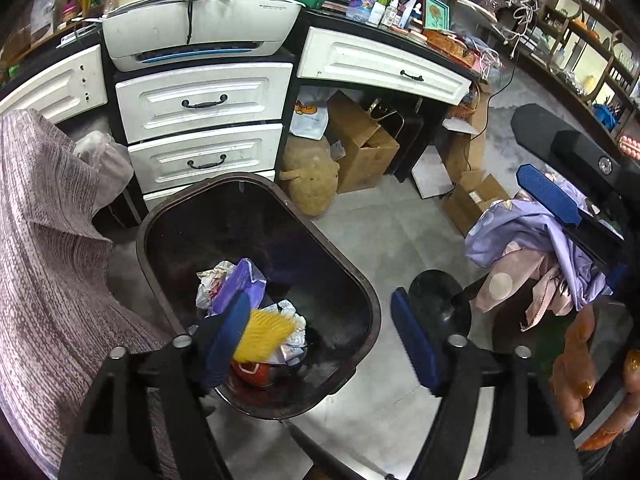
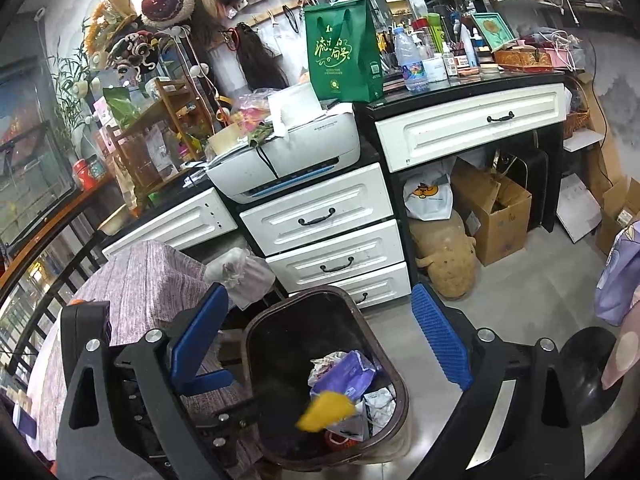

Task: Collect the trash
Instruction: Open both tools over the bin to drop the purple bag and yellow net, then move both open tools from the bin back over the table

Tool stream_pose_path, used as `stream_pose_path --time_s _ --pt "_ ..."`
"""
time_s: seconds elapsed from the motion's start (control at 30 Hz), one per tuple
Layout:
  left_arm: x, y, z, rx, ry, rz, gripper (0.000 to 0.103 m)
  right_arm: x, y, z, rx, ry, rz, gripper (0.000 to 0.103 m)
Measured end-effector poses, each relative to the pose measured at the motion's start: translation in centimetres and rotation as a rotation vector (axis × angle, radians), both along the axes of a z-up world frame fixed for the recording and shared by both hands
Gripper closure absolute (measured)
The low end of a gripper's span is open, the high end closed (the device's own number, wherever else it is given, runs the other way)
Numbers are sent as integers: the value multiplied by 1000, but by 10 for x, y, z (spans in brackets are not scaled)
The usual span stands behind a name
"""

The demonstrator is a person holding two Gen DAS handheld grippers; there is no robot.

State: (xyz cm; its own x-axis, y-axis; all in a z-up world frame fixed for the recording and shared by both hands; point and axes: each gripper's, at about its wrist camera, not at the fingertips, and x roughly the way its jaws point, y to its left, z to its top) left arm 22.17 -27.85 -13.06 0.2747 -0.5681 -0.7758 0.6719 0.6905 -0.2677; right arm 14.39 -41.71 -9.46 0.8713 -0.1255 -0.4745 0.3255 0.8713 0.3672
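Left gripper (image 1: 320, 340) is released, jaws spread wide above the brown trash bin (image 1: 360, 280), nothing between the pads. One yellow piece of trash (image 1: 266, 336) sits blurred in the bin mouth, just beside my left finger, not gripped. Right gripper (image 2: 320, 336) is also spread wide and empty, aimed over the same bin. Count: one bin, two grippers. Bin contents: one purple wrapper (image 1: 236, 284), crumpled white paper (image 1: 212, 280), something orange-red (image 1: 256, 372) at the bottom, more scraps I cannot tell apart. Behind the bin: three stacked white drawers (image 1: 204, 100), one printer (image 1: 200, 28) on top. One open cardboard box (image 1: 360, 144) stands under the desk; contents not visible.
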Motion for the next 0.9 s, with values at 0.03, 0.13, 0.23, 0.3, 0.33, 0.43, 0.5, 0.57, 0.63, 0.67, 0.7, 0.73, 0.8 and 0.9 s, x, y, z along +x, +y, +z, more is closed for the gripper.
stream_pose_path --time_s 0.03,0.13,0.23,0.3,0.33,0.43,0.5,0.57,0.63,0.67,0.7,0.73,0.8,0.9 --pt "-1 0 1 -7 0 2 25 0 0 1 2 -4 2 9" --pt "-6 4 3 -33 -6 0 21 -1 2 2 3 -9 12 9" --pt "-13 8 8 -48 -28 -7 18 -1 1 1 31 -17 28 9" --pt "-18 15 13 -59 -48 1 15 -2 1 1 43 -31 37 9" --pt "-21 21 17 -75 -57 9 13 -2 2 1 43 -35 43 8" --pt "-29 38 28 -110 -80 38 9 0 7 2 44 -39 75 7" --pt "-34 52 35 -133 -97 60 7 4 12 2 40 -36 86 7" --pt "-39 65 43 -153 -118 82 6 6 18 2 35 -34 100 7" --pt "-44 77 53 -171 -145 100 6 10 26 4 31 -32 122 7" --pt "-47 82 57 -174 -160 105 6 11 30 5 28 -34 128 7" --pt "-49 87 62 -174 -180 107 6 13 36 8 20 -35 138 7" --pt "-52 91 66 -171 -197 109 6 14 41 10 12 -36 149 7" --pt "-58 100 75 -159 -244 119 6 18 49 14 -3 -38 168 7" --pt "-64 114 84 -143 -295 145 6 20 64 24 -39 -53 191 7"
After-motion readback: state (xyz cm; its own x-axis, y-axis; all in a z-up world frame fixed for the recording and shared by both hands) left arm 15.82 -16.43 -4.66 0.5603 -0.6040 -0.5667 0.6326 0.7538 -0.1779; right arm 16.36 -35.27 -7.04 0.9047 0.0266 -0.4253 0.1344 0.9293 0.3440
